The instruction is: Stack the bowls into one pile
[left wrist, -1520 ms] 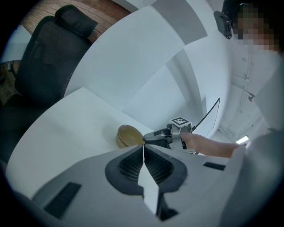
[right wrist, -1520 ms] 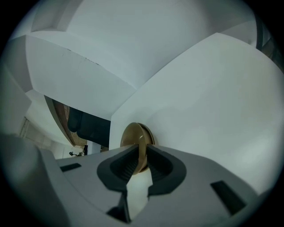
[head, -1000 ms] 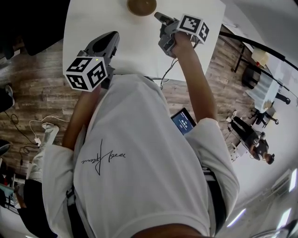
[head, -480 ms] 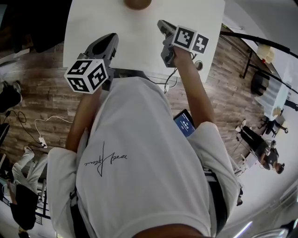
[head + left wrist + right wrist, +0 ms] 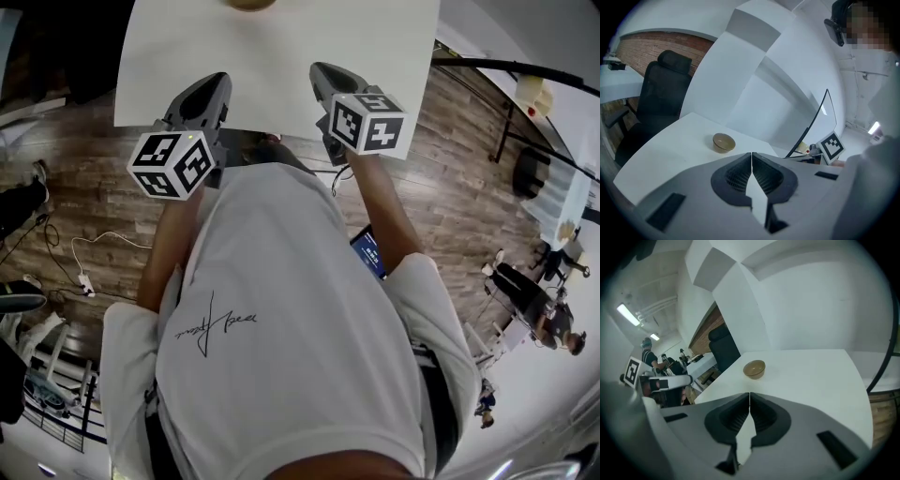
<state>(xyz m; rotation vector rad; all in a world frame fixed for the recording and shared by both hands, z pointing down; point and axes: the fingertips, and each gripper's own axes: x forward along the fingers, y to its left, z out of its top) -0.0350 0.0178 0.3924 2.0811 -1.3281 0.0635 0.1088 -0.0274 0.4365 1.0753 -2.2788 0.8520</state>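
A brown bowl pile (image 5: 723, 142) sits alone far back on the white table (image 5: 281, 47). In the right gripper view the pile (image 5: 754, 369) looks like nested bowls, though how many I cannot tell. The head view shows only its near rim (image 5: 248, 4) at the top edge. My left gripper (image 5: 751, 153) is shut and empty, well short of the bowls, over the table's near edge (image 5: 214, 82). My right gripper (image 5: 749, 393) is closing its last bit; the jaws meet with nothing between them. It hovers at the near edge too (image 5: 323, 70).
A black office chair (image 5: 661, 93) stands at the table's left side. Wooden floor with cables (image 5: 84, 253) lies to the left below the table. A phone (image 5: 370, 251) sticks out of the person's pocket. People and desks are far off to the right (image 5: 534, 300).
Both grippers have drawn back from the bowls toward the table's near edge. The right one rolled over, its marker cube now facing differently. The bowls slid to the top edge of the head view.
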